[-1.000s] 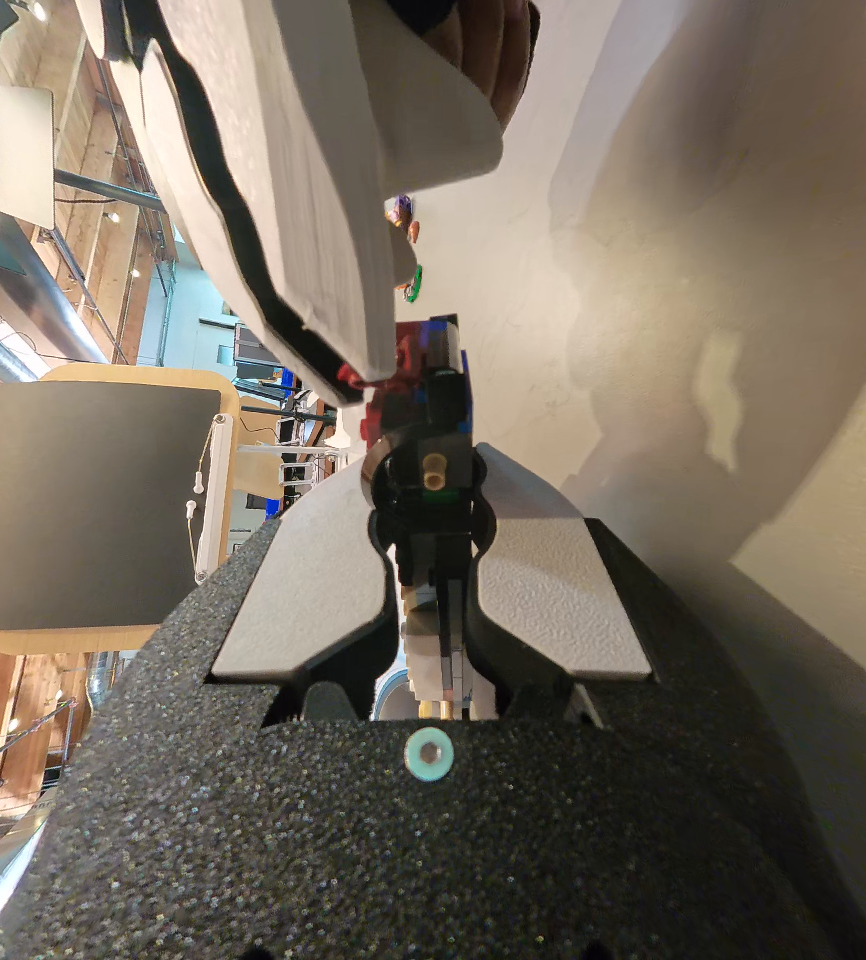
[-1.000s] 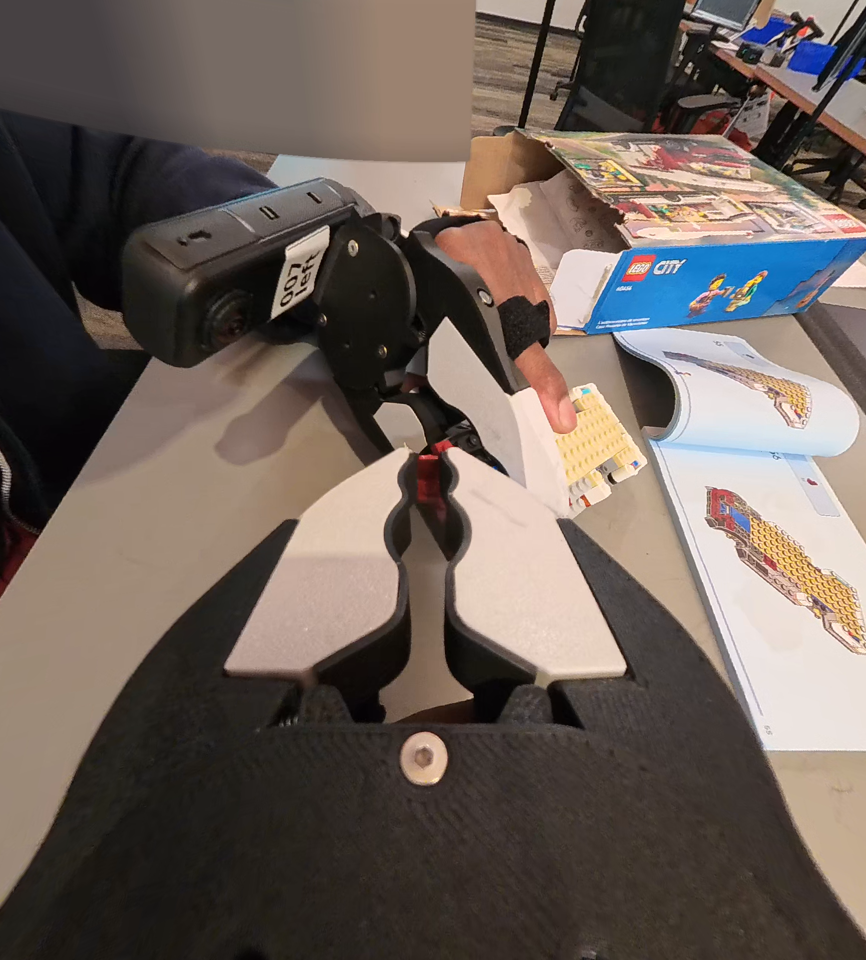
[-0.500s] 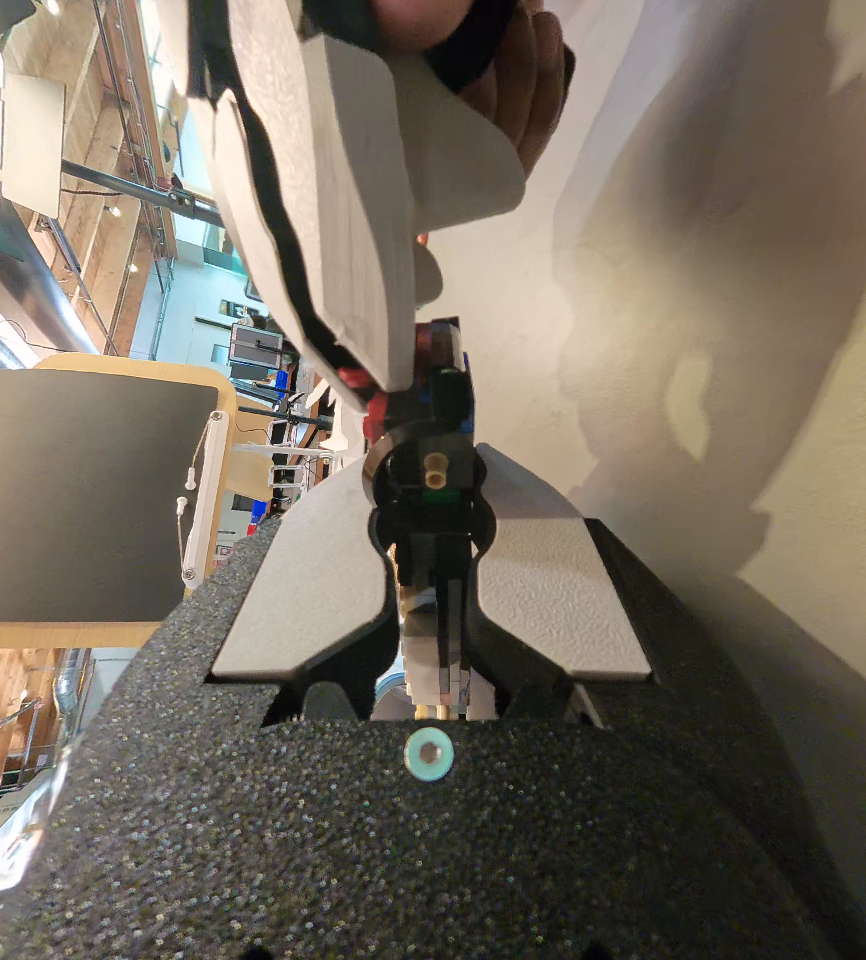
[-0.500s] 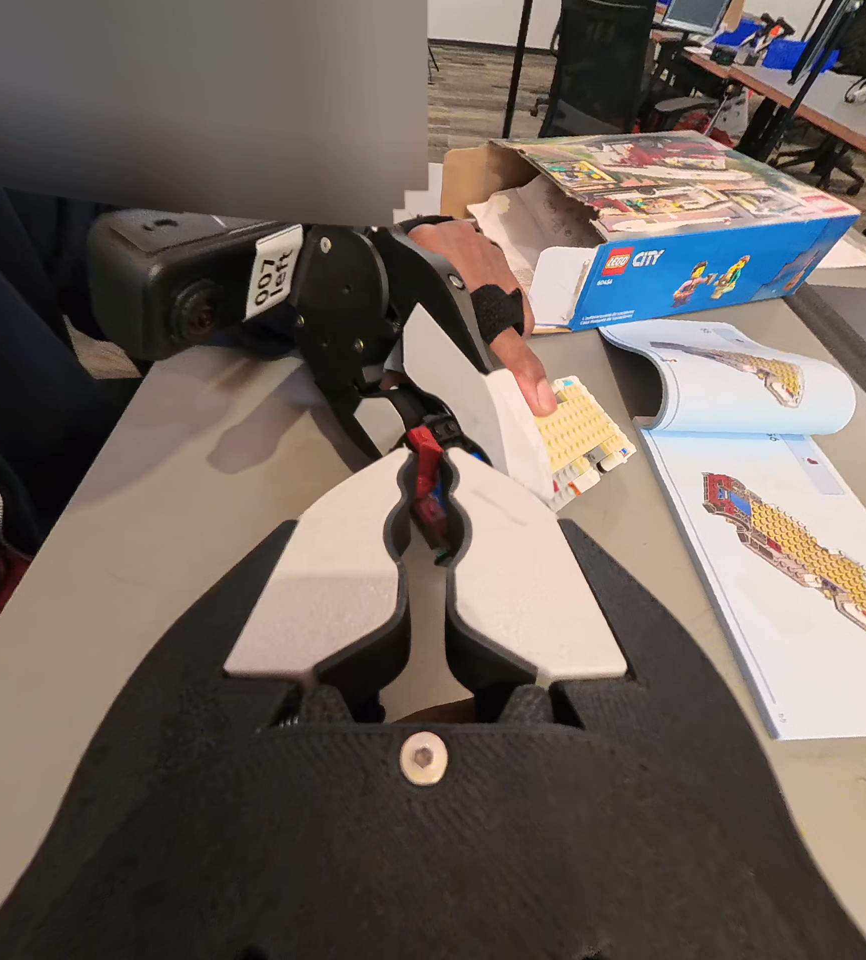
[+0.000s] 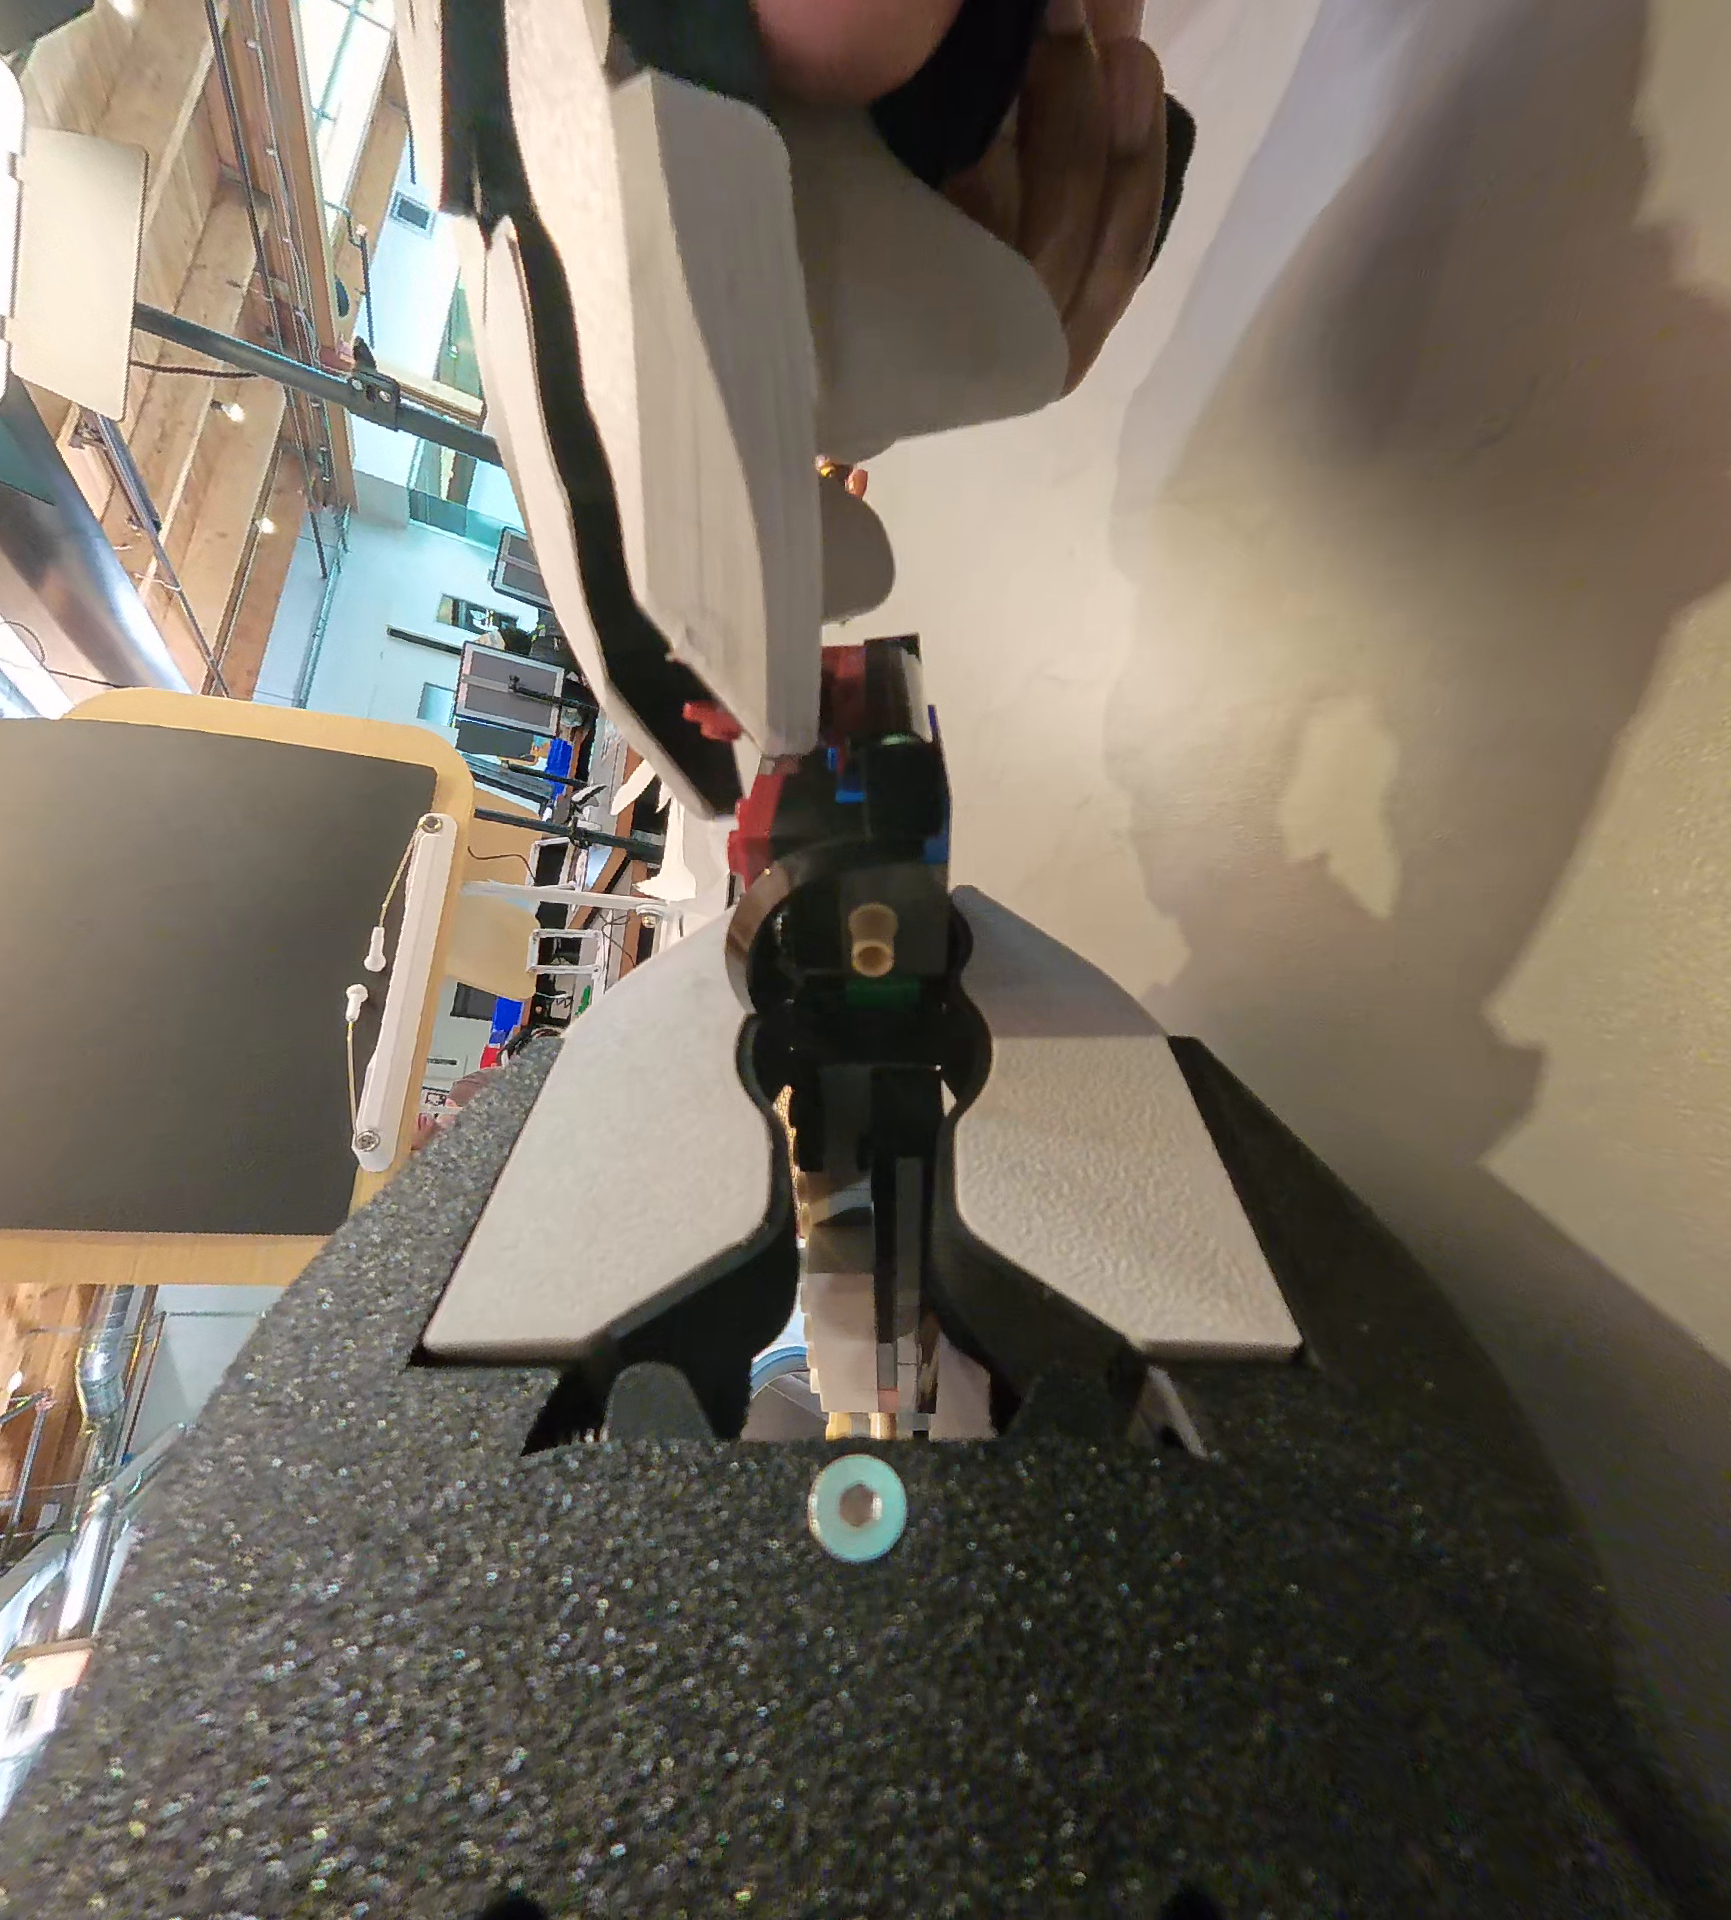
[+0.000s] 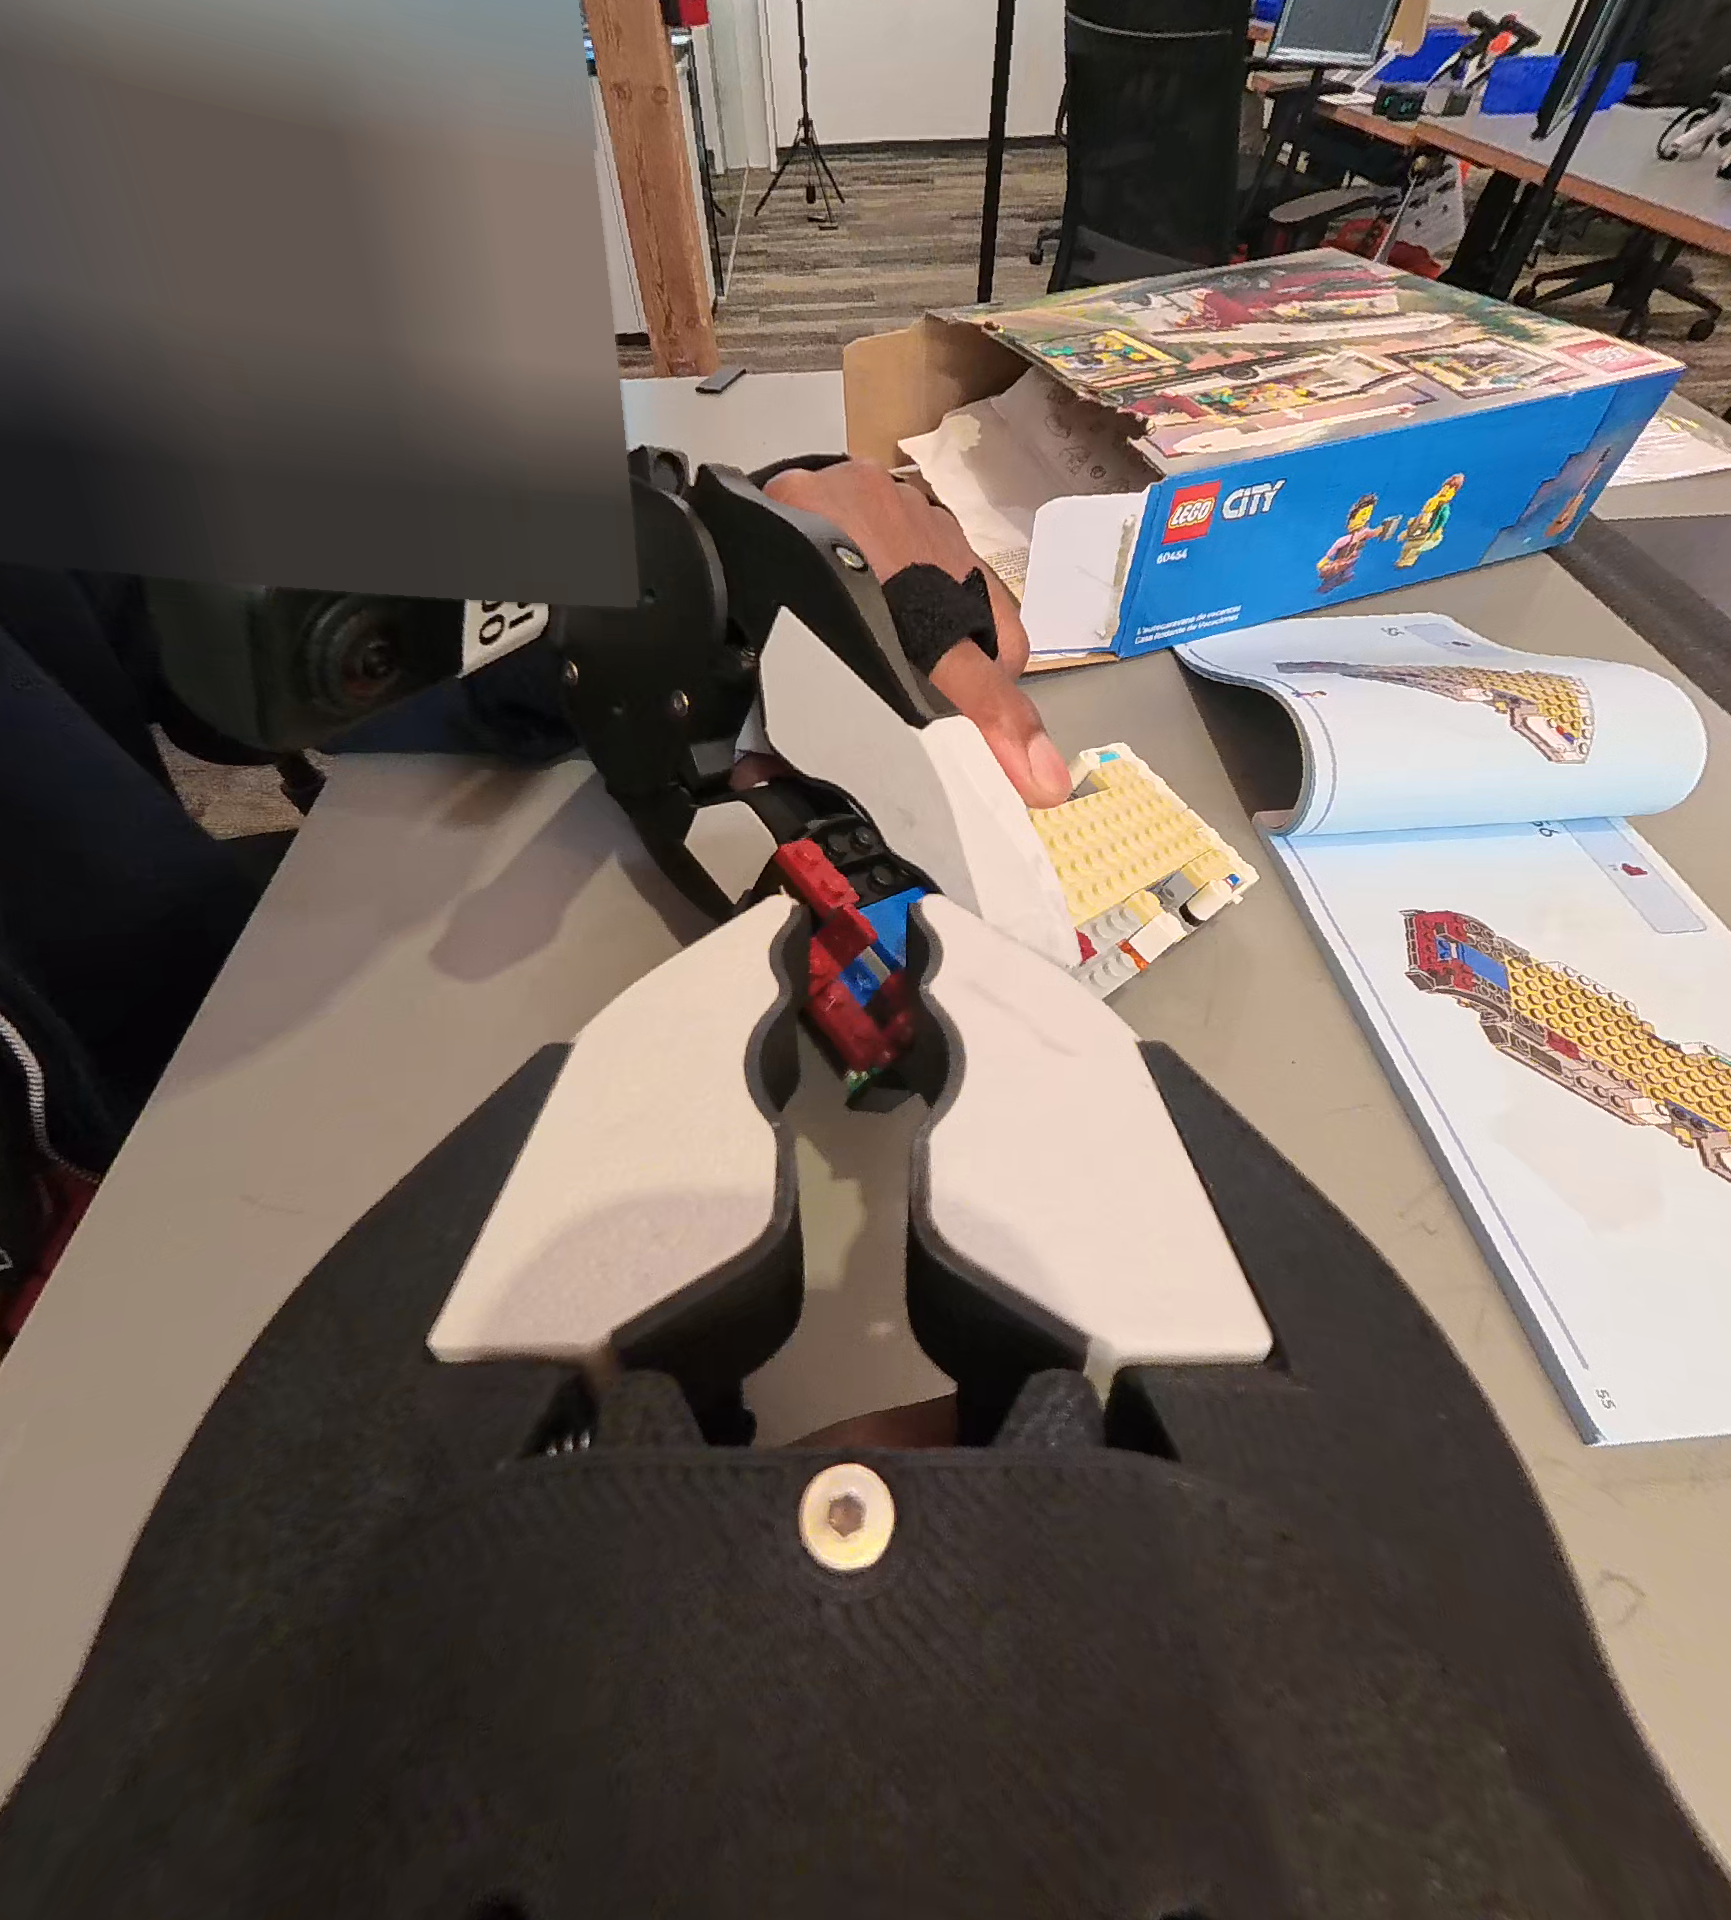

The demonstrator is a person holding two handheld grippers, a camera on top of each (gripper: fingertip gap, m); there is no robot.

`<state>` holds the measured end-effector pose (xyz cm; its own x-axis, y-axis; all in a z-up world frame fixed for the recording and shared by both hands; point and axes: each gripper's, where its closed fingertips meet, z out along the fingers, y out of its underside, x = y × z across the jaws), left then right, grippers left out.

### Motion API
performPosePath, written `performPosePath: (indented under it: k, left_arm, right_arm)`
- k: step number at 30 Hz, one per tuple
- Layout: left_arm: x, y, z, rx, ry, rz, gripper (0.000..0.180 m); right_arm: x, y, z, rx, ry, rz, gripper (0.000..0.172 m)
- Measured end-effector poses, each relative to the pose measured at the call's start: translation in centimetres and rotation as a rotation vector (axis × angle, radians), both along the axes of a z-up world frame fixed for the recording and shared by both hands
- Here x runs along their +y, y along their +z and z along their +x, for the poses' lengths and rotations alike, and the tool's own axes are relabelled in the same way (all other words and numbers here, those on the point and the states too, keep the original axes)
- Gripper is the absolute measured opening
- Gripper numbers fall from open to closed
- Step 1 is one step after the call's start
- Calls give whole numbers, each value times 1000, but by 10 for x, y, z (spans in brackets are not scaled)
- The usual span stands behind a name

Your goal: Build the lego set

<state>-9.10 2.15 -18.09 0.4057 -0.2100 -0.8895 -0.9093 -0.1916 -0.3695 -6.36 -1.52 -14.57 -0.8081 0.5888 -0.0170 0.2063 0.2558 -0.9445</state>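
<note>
My left gripper (image 5: 856, 966) stays clamped on the brick model (image 6: 856, 966) to steady it on edge, while my right gripper's (image 6: 853, 920) 2 fingers stand apart around its red end

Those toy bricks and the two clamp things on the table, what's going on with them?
A person holds a two-finger gripper in each hand over a grey table. The left gripper is clamped on a brick model of red, blue and black pieces. The right gripper has its fingertips around the model's red end, seemingly without pinching. A cream brick plate, an open instruction booklet and a blue box lie nearby.
</note>
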Motion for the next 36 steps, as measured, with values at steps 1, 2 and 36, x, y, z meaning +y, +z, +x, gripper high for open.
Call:
performPosePath:
  k: [1,2,36]
  left_arm:
    - [0,0,0,-1,0,1,26]
    - [0,0,0,-2,1,1,26]
    - [0,-5,-6,135,38,-25,26]
  right_arm:
    - [0,0,0,5,-2,4,18]
    - [0,1,0,9,-5,7,19]
    - [3,-7,6,-59,-126,292,7]
